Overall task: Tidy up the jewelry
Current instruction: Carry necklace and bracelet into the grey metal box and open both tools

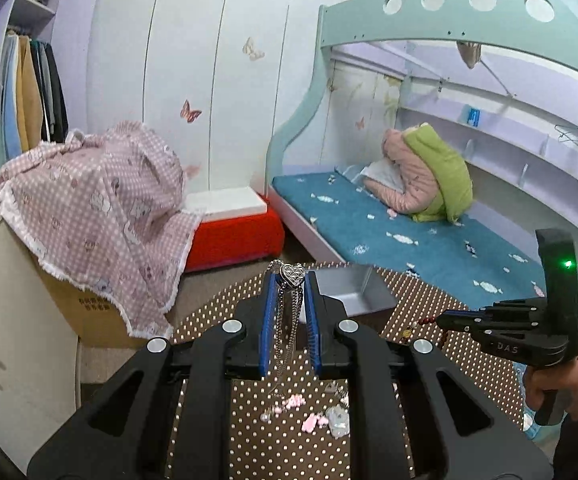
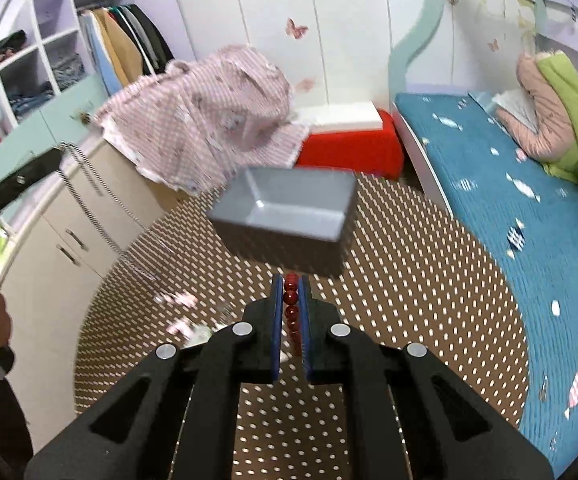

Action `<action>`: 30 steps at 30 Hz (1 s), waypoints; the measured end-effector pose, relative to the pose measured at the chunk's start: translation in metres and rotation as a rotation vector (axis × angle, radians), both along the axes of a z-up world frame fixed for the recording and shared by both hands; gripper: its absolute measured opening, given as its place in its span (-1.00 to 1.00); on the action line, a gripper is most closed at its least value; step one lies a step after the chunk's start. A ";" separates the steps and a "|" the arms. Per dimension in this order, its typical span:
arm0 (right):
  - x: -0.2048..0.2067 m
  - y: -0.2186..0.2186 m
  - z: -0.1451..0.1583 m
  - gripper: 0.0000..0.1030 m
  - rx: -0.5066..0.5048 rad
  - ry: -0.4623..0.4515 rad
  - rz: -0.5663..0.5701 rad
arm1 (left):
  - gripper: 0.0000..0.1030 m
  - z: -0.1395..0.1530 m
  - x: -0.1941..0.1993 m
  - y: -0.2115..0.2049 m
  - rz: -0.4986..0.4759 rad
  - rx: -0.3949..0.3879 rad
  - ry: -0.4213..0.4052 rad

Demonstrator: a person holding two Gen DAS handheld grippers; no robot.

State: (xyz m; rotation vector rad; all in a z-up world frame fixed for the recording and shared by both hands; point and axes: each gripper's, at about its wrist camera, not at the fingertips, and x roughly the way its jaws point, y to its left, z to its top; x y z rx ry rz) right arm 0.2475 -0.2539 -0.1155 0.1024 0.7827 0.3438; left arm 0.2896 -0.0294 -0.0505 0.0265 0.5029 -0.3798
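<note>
My left gripper (image 1: 291,280) is shut on a silver necklace (image 1: 292,274) with a quilted heart pendant at the fingertips; its chains hang down between the blue pads. In the right wrist view that chain (image 2: 101,216) dangles at the left above the table. My right gripper (image 2: 291,282) is shut on a string of dark red beads (image 2: 291,304), held above the table just in front of a grey rectangular box (image 2: 289,216). In the left wrist view the right gripper (image 1: 443,319) is at the right, with the red beads (image 1: 425,322) trailing from its tip, and the grey box (image 1: 353,290) lies behind my fingers.
Pink and clear hair clips (image 1: 313,416) lie on the round brown polka-dot table (image 1: 281,448). A blue bed (image 2: 529,208) with a pink and green quilt sits to the right. A red stool (image 2: 353,144), a cloth-covered carton (image 1: 89,208) and cabinets (image 2: 61,248) stand behind and left.
</note>
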 end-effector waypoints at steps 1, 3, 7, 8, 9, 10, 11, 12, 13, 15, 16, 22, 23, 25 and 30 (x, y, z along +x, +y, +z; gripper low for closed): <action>0.000 0.002 0.007 -0.88 0.004 -0.014 0.008 | -0.73 0.005 0.000 -0.001 -0.004 -0.001 -0.009; 0.003 0.005 0.021 -0.88 0.008 -0.040 0.019 | -0.73 0.013 0.002 -0.002 -0.017 -0.009 -0.019; 0.015 0.011 0.051 -0.88 0.000 -0.101 0.038 | -0.72 0.031 0.010 -0.011 -0.046 -0.016 -0.043; 0.019 0.012 0.055 -0.88 0.002 -0.110 0.042 | -0.72 0.035 0.013 -0.013 -0.059 -0.021 -0.046; 0.024 0.013 0.059 -0.88 0.006 -0.117 0.045 | -0.72 0.038 0.017 -0.016 -0.068 -0.024 -0.048; 0.030 0.013 0.064 -0.88 0.008 -0.122 0.046 | -0.72 0.043 0.022 -0.020 -0.083 -0.027 -0.050; 0.034 0.014 0.066 -0.88 0.004 -0.126 0.048 | -0.72 0.046 0.026 -0.023 -0.094 -0.032 -0.049; 0.042 0.015 0.068 -0.88 0.006 -0.127 0.050 | -0.72 0.050 0.031 -0.028 -0.106 -0.042 -0.049; 0.048 0.015 0.069 -0.88 0.008 -0.126 0.050 | -0.72 0.052 0.036 -0.032 -0.113 -0.045 -0.048; 0.059 0.015 0.066 -0.88 0.010 -0.114 0.040 | -0.72 0.056 0.046 -0.038 -0.123 -0.047 -0.047; 0.064 0.014 0.065 -0.87 0.012 -0.106 0.035 | -0.72 0.057 0.052 -0.043 -0.124 -0.044 -0.045; 0.097 0.008 0.043 -0.87 0.030 -0.028 0.010 | -0.72 0.039 0.093 -0.066 -0.130 -0.024 0.030; 0.102 0.007 0.038 -0.87 0.030 -0.014 0.004 | -0.72 0.033 0.100 -0.069 -0.130 -0.017 0.050; 0.112 0.007 0.028 -0.86 0.028 0.019 -0.006 | -0.71 0.020 0.110 -0.075 -0.133 0.002 0.091; 0.117 0.005 0.017 -0.68 0.032 0.053 -0.035 | 0.33 -0.008 0.123 -0.075 -0.079 0.044 0.150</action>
